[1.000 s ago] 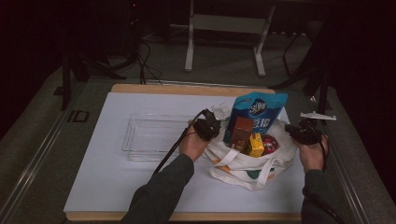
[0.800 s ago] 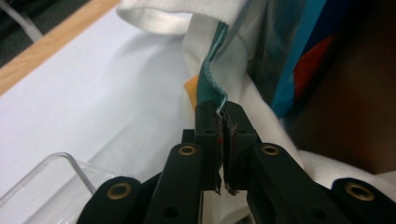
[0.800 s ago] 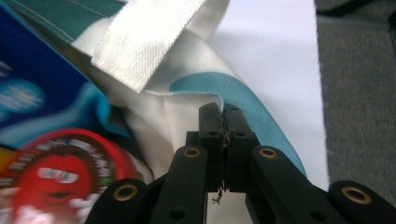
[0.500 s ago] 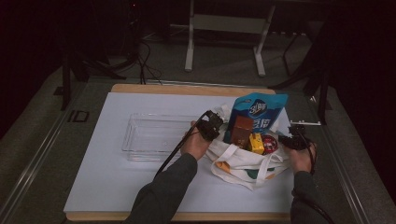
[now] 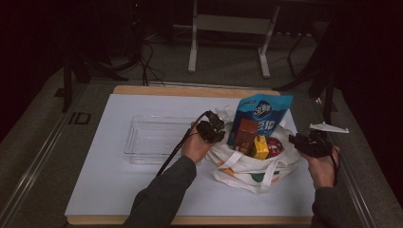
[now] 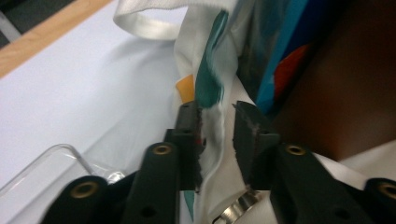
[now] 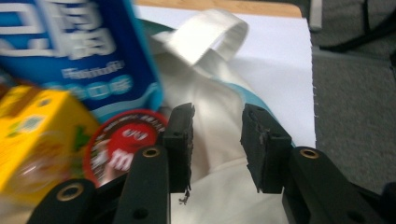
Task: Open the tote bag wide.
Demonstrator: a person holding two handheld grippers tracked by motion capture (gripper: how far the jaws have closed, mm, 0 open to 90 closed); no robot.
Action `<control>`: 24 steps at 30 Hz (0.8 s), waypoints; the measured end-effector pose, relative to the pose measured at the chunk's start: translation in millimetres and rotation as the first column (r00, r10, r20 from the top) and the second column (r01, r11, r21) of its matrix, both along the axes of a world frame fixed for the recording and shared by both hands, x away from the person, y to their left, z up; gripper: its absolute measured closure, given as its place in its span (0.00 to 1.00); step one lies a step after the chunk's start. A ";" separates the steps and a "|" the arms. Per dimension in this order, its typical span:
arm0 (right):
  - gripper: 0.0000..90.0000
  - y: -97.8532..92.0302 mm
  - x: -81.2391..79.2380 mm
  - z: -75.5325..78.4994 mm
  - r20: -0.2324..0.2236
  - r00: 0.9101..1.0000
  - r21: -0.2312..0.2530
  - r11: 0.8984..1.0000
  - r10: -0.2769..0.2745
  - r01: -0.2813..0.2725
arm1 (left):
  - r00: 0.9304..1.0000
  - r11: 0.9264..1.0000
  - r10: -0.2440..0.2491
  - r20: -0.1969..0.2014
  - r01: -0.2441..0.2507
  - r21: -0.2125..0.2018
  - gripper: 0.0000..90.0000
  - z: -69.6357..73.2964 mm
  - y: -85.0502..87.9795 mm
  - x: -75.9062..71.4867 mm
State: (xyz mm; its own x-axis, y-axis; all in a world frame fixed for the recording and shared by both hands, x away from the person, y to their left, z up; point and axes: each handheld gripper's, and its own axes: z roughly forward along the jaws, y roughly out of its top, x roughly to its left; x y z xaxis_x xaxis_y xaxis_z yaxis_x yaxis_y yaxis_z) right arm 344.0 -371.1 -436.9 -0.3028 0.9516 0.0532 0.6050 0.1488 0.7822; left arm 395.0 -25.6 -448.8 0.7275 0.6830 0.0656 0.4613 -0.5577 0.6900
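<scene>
White table covering (image 5: 119, 180) lies under both grippers. Left gripper (image 6: 217, 135), jaws just opening, has the cloth bag's (image 5: 247, 166) edge loose between its pads. Right gripper (image 7: 215, 140), jaws also just opening, is spread with nothing pinched, beside the bag's other edge. One bag sags open upward, its long axis running from gripper to gripper; one blue pouch (image 5: 261, 114) stands inside.

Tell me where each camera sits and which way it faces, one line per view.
High view: above the person's side, looking forward and down on the table; both forearms, left tongs, right tongs.
Left gripper view: rides the left tongs, looking along parted jaws at the tote bag's edge between them.
Right gripper view: rides the right tongs, facing the bag's cloth, jaws parted, gripping nothing.
Shared: all show the tote bag and the blue pouch.
</scene>
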 end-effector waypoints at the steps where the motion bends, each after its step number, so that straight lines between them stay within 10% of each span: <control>1: 0.70 -0.1 -5.2 1.0 0.011 1.000 -0.002 1.000 0.013 -0.013 | 1.000 1.000 -0.001 0.006 0.001 -0.016 0.77 2.4 2.4 -2.0; 13: 0.64 5.4 -62.1 -9.8 0.020 0.987 0.012 0.987 0.161 -0.162 | 0.996 0.988 -0.051 0.072 0.061 -0.141 0.78 21.3 18.8 -36.2; 24: 0.73 21.5 -66.1 -39.5 -0.024 0.979 0.051 0.979 0.200 -0.199 | 0.987 0.976 -0.151 0.049 0.157 -0.152 0.87 1.3 -9.3 -61.4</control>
State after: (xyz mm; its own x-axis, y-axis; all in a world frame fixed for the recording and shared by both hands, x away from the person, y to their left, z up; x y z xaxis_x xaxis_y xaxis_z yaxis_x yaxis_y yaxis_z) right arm 277.9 -349.6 -476.4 -0.4841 0.8682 0.1086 0.5896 0.2319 0.7737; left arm 333.6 -34.9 -447.6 0.8240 0.5666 -0.0035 0.3505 -0.5048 0.7889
